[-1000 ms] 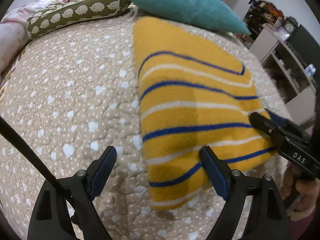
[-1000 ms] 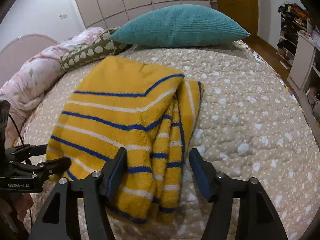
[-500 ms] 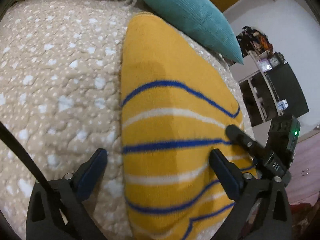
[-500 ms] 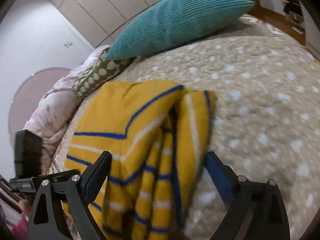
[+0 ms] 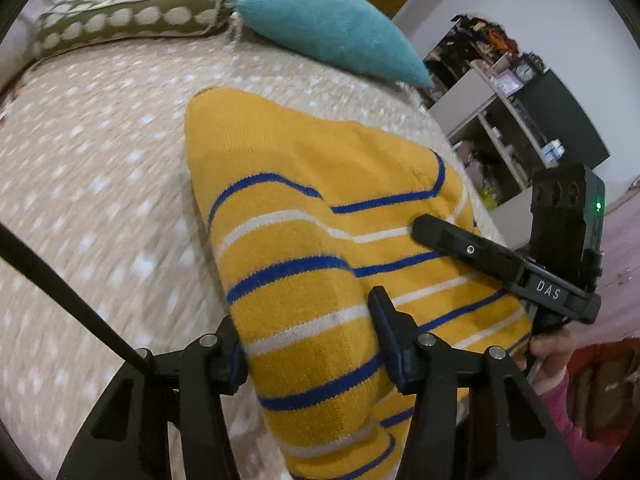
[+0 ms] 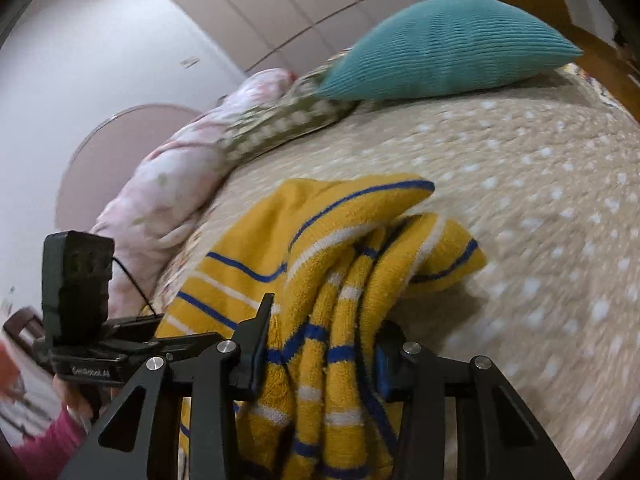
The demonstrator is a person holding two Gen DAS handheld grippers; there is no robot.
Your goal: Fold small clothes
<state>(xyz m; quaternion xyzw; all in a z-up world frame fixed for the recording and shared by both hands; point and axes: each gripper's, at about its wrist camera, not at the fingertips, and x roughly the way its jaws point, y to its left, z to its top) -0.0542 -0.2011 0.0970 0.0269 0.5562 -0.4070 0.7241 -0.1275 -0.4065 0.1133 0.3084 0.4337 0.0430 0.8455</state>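
A yellow knit sweater [image 5: 320, 208] with blue and white stripes lies folded on the beige dotted bedspread [image 5: 100, 184]. My left gripper [image 5: 308, 336] is shut on the sweater's near left edge, which bulges between its fingers. My right gripper [image 6: 320, 340] is shut on the bunched layers of the sweater [image 6: 340, 248] at its near right edge and lifts them off the bed. The right gripper also shows in the left wrist view [image 5: 472, 248], lying over the sweater. The left gripper shows at the left of the right wrist view [image 6: 132, 344].
A teal cushion [image 5: 332, 28] and an olive dotted bolster [image 5: 132, 16] lie at the far end of the bed, with a pink floral quilt [image 6: 168, 192] beside them. Shelves and a dark cabinet [image 5: 532, 120] stand past the bed's right edge.
Both grippers have closed on the sweater's near edge and raised it. The fabric is now bunched and lifted, and the view has tilted back.
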